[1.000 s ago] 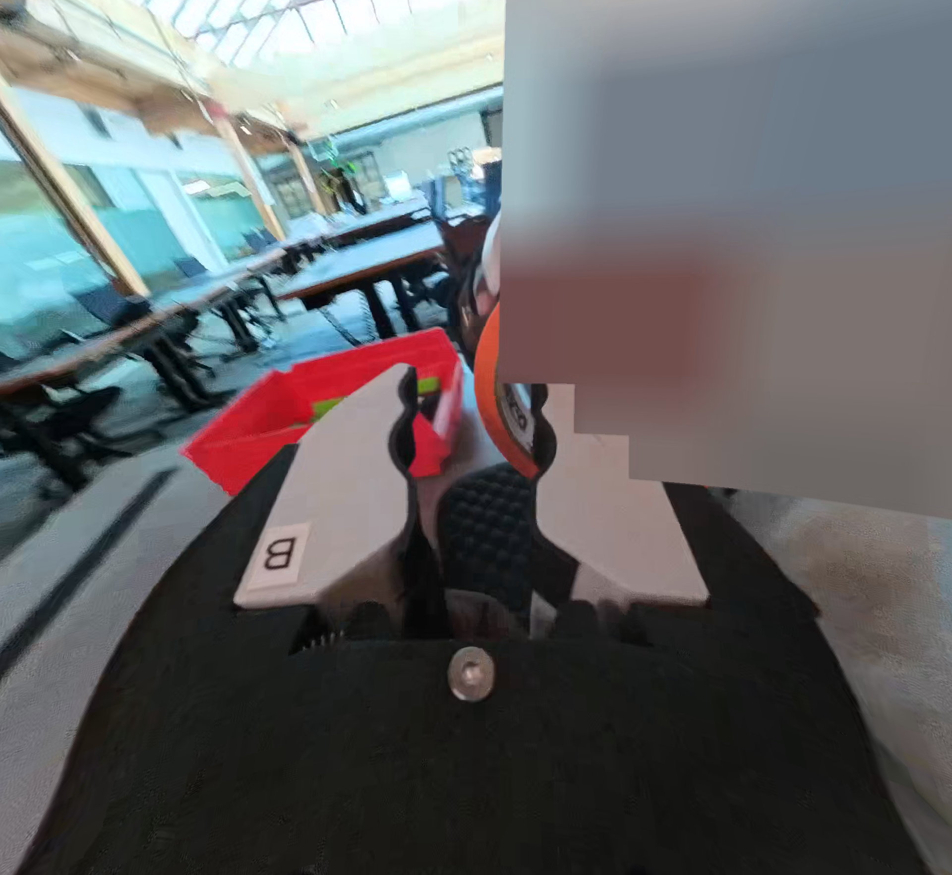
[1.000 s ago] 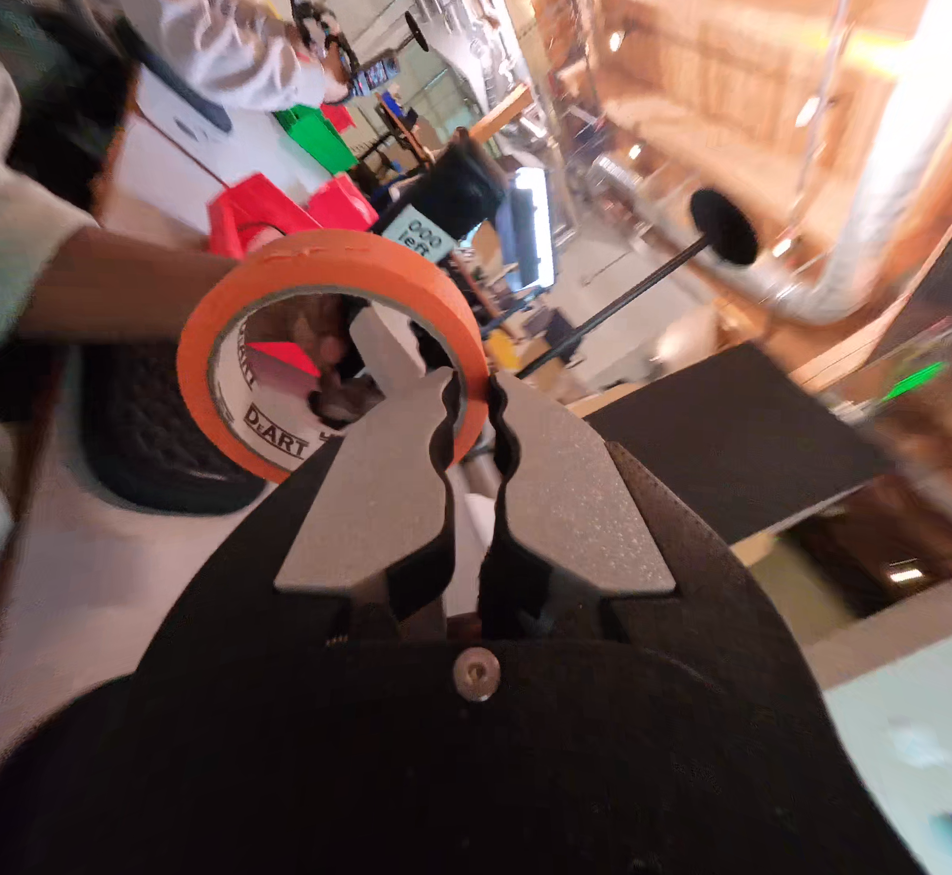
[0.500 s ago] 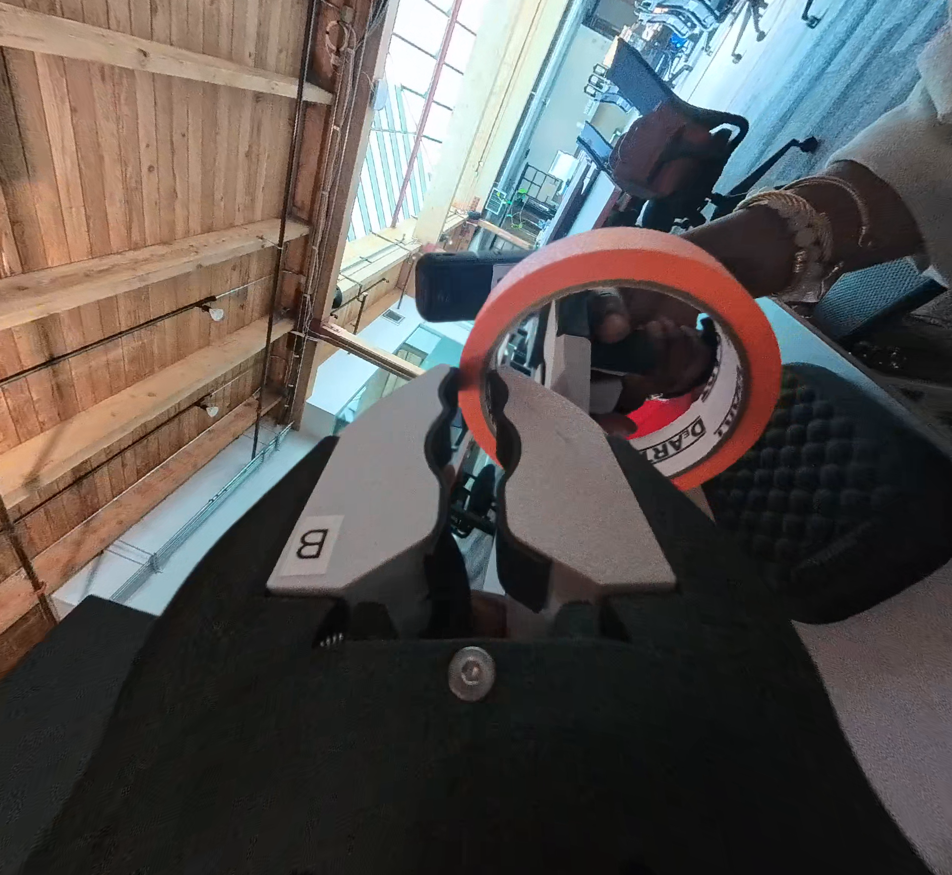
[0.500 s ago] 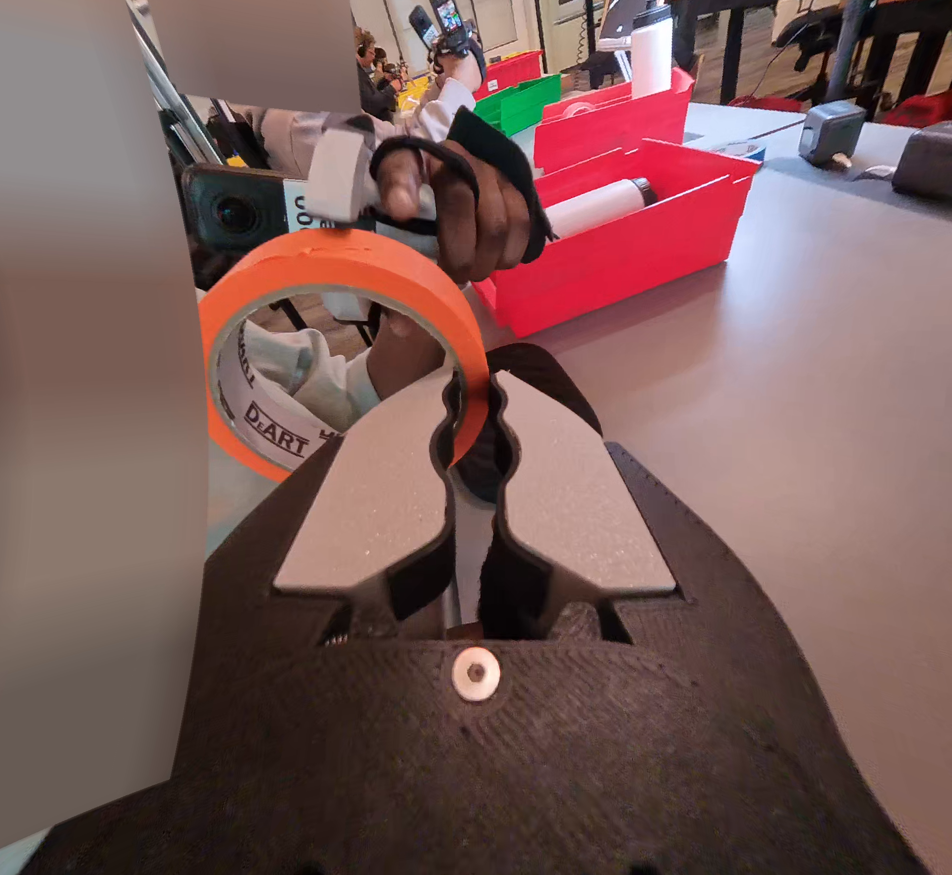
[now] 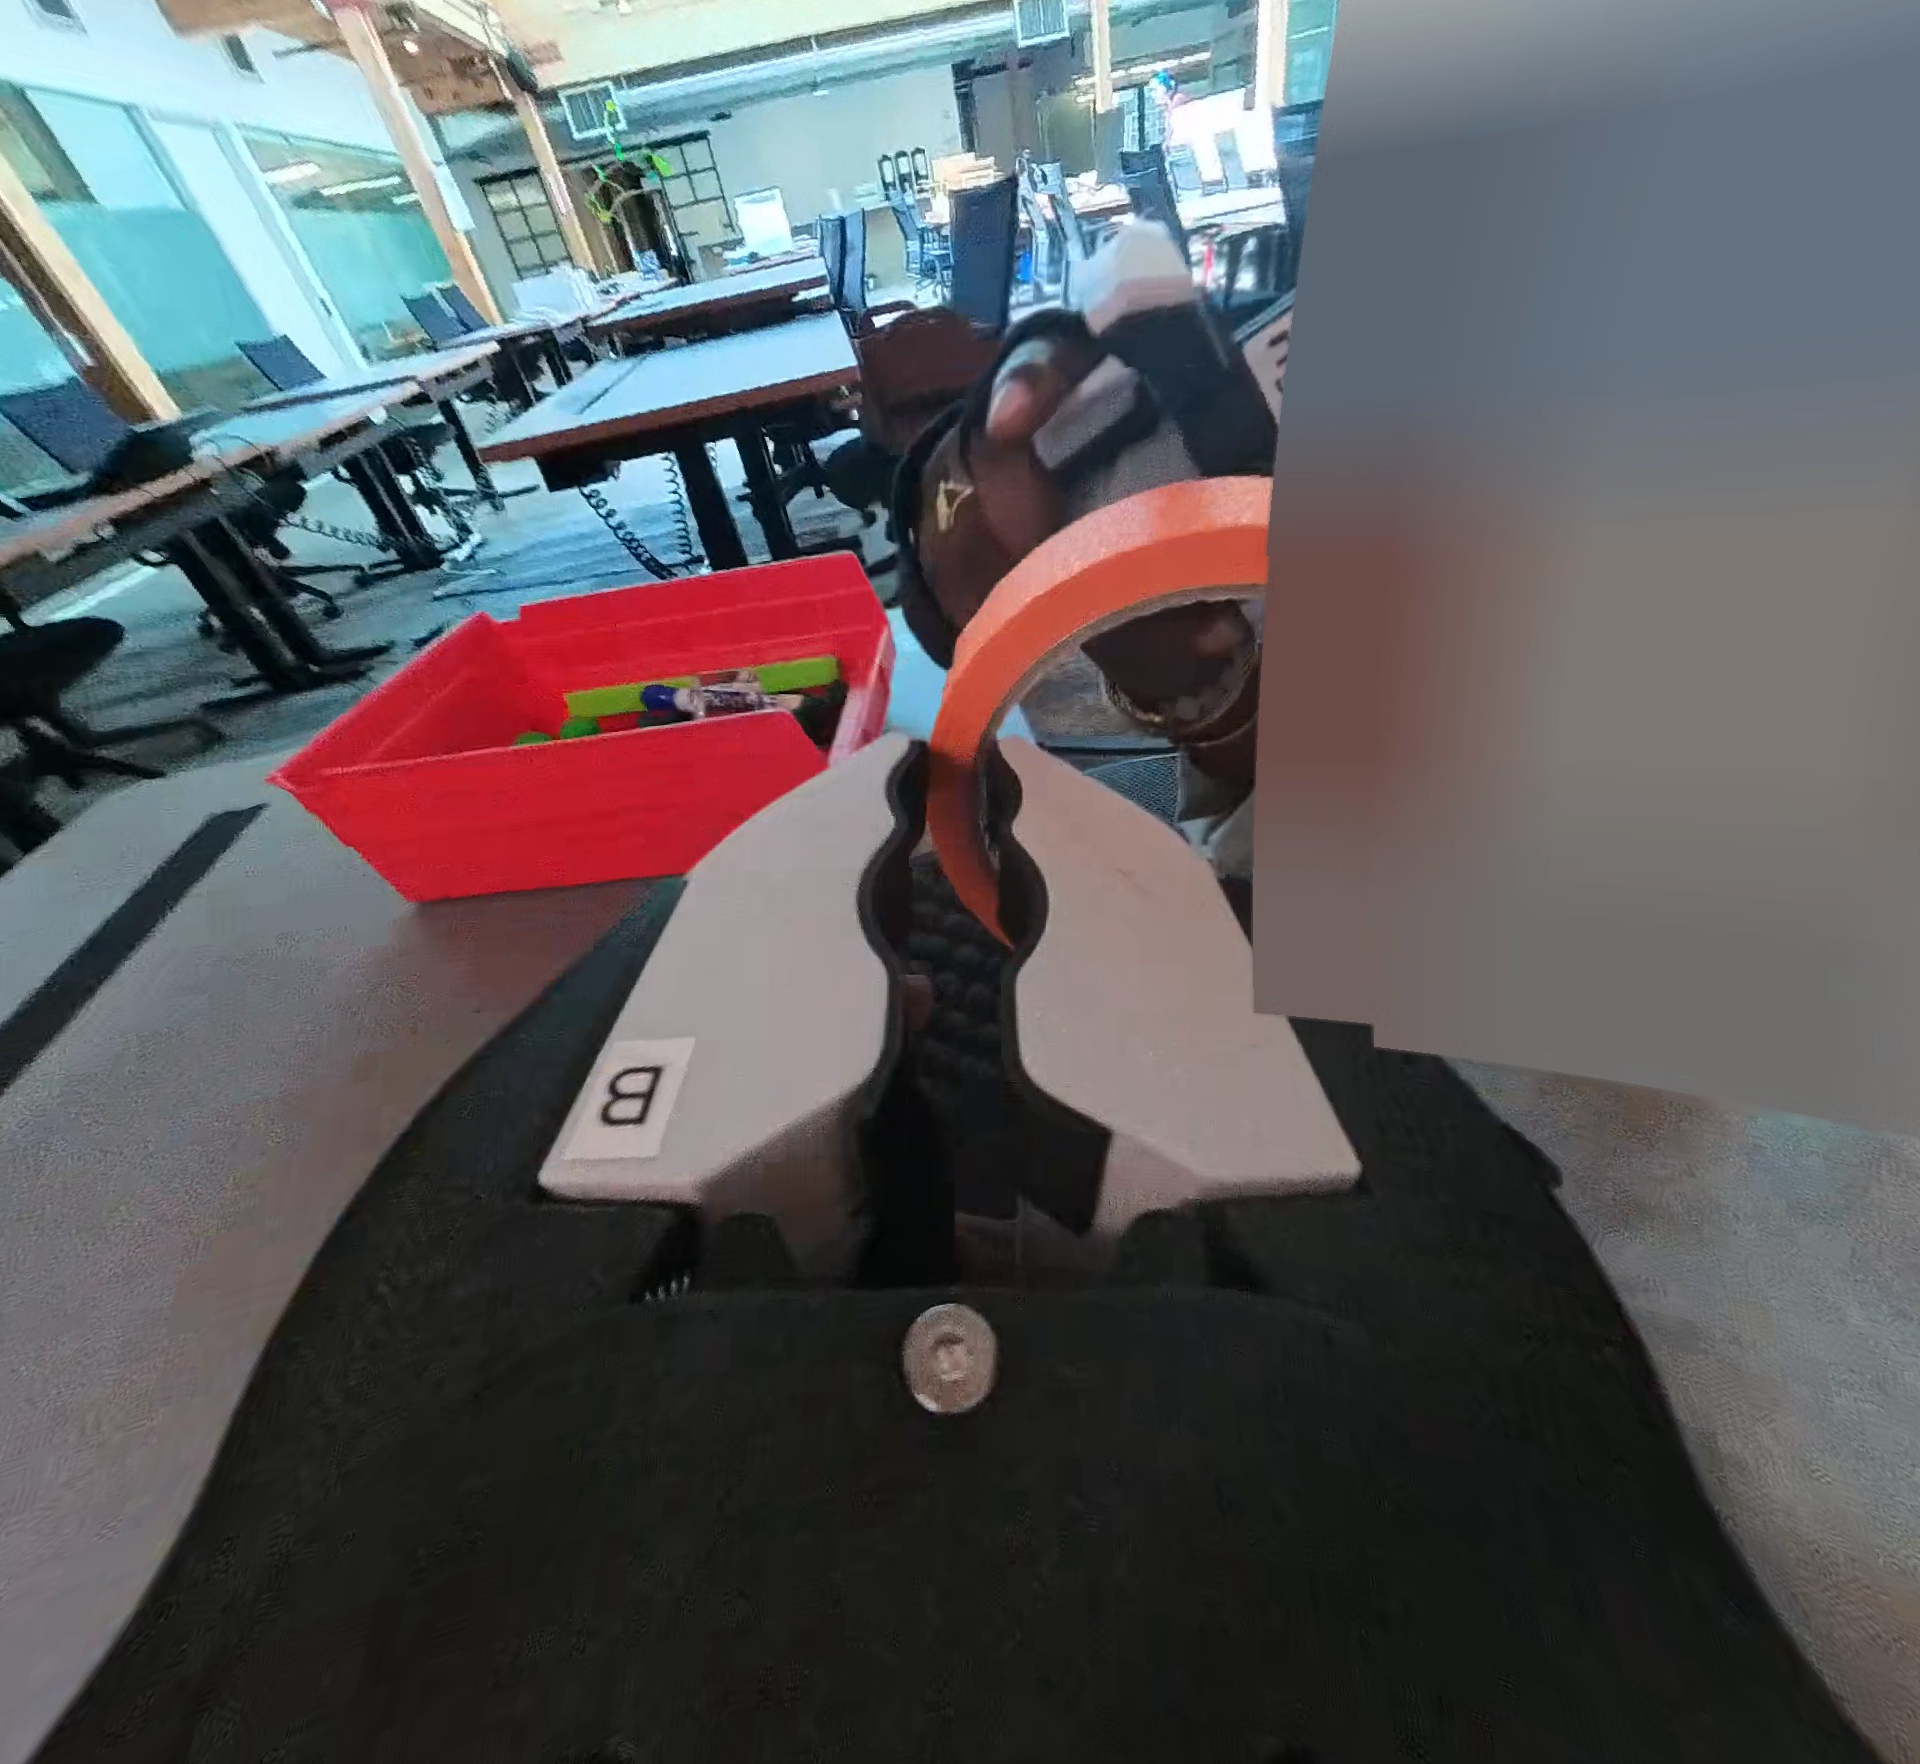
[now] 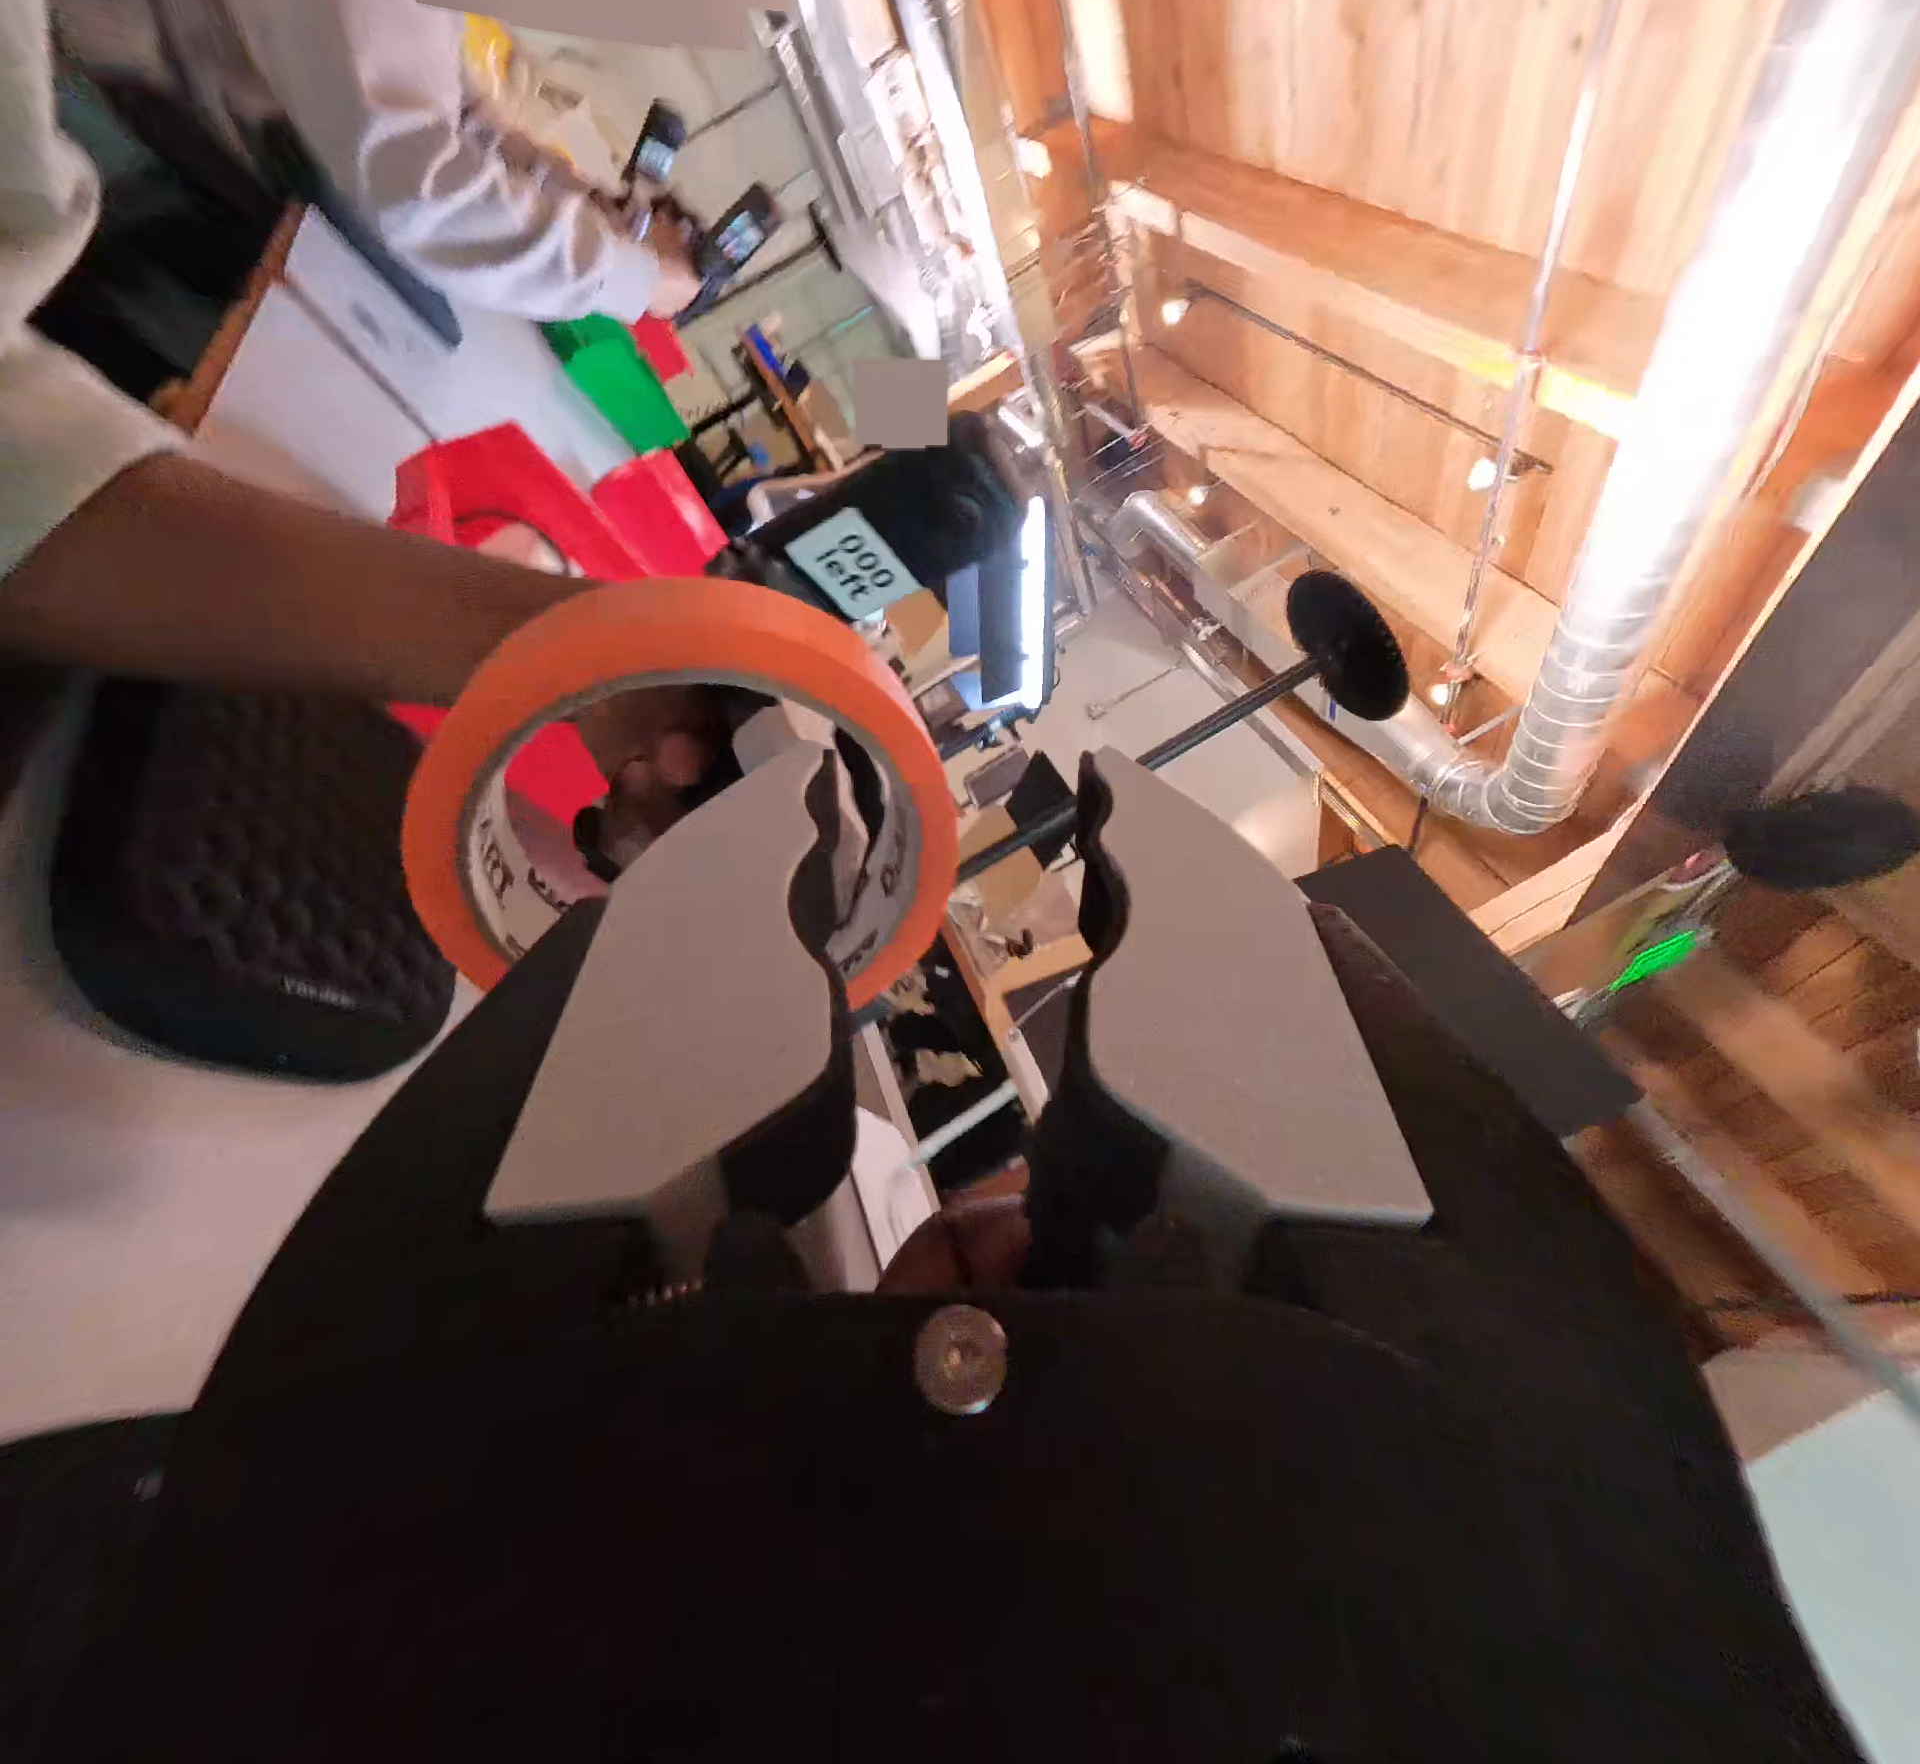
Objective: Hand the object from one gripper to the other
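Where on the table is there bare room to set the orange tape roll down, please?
Bare tabletop lies left of the left gripper, in front of the red bin, bordered by a dark strip near the edge. The bin itself is crowded with markers and green pieces. Ahead of the fingers sits a black textured pad, under the orange tape roll.

Open table surface (image 5: 187,1008) left of the left gripper (image 5: 951,810), red bin (image 5: 582,779) blocking straight ahead — black textured pad (image 6: 239,883) crowding the near side, a forearm (image 6: 260,571) crossing above it
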`<control>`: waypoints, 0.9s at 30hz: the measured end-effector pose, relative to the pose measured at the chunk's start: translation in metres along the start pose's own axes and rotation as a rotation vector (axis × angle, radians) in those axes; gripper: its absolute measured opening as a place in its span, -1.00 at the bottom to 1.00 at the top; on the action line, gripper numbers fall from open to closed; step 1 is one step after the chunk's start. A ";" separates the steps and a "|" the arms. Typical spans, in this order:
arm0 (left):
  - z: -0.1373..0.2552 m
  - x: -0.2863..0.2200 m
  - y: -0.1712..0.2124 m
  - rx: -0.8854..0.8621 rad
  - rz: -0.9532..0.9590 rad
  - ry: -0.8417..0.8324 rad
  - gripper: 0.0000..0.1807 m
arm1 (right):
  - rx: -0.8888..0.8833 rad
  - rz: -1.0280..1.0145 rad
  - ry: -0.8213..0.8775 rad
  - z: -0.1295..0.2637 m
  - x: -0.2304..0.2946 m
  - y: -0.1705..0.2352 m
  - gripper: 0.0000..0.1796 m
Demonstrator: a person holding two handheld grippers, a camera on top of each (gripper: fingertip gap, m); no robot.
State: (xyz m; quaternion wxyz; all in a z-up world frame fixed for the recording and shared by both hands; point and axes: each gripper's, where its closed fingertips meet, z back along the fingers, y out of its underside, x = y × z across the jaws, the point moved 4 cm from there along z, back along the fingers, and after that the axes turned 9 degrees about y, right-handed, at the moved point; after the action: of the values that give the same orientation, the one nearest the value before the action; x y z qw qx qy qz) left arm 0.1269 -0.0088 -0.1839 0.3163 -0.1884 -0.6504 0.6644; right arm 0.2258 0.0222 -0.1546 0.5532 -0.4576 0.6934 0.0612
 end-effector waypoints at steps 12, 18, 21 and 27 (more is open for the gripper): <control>0.004 -0.007 -0.013 -0.102 -0.305 -0.118 -0.46 | 0.197 -0.311 -0.039 -0.009 -0.007 0.020 -0.90; 0.008 -0.036 -0.035 -0.046 -0.826 -0.302 -0.46 | 0.411 -0.921 -0.268 -0.014 0.010 0.052 -0.89; 0.007 -0.040 -0.037 -0.053 -0.880 -0.306 -0.67 | 0.407 -1.114 -0.341 -0.017 0.017 0.052 -0.90; 0.011 -0.027 -0.037 -0.058 -0.653 -0.277 -0.85 | 0.391 -1.058 -0.356 -0.017 0.020 0.053 -0.78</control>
State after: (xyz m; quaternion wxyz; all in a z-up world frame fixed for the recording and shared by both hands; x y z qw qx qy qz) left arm 0.1458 -0.0372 -0.1508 0.4152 0.1125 -0.7316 0.5289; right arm 0.1775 0.0315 -0.1867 0.6906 -0.6134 0.2656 -0.2762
